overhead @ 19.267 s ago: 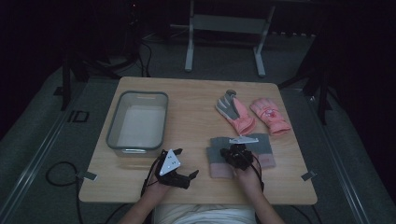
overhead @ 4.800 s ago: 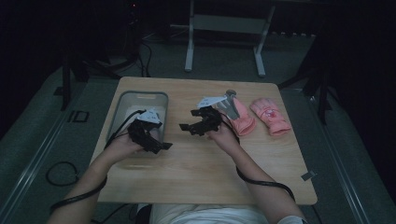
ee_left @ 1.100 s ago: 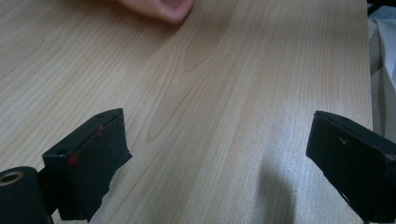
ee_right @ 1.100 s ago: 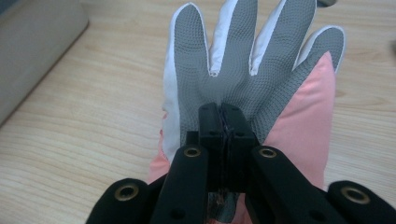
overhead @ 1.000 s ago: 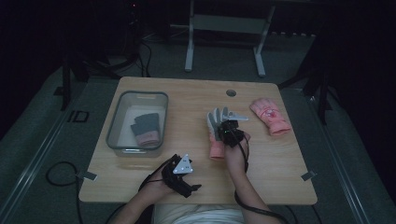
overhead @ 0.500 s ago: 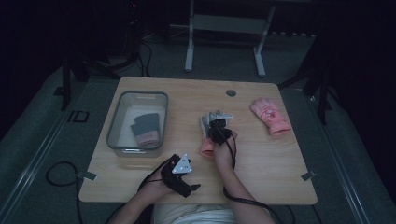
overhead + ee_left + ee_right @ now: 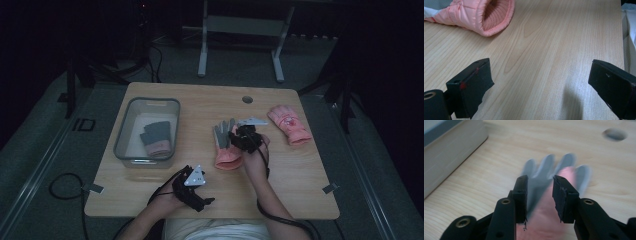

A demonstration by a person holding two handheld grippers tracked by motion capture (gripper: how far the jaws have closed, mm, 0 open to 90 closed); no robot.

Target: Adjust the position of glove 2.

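The right gripper (image 7: 239,140) hovered directly above the pink-and-grey glove (image 7: 226,145), which lay flat on the table (image 7: 300,180), grey fingers pointing away from the person. Its jaws, having just been opening, stood partly apart with nothing pressed between them; in the right gripper view the glove (image 7: 554,175) appeared blurred beneath and beyond the jaw tips. The left gripper (image 7: 200,200) rested near the table's front edge, jaws wide apart and empty, the glove's open cuff (image 7: 491,15) well ahead of it. To the left of the right gripper stood a clear bin (image 7: 122,145) containing a second glove (image 7: 156,139); to its right lay a pink glove (image 7: 290,124).
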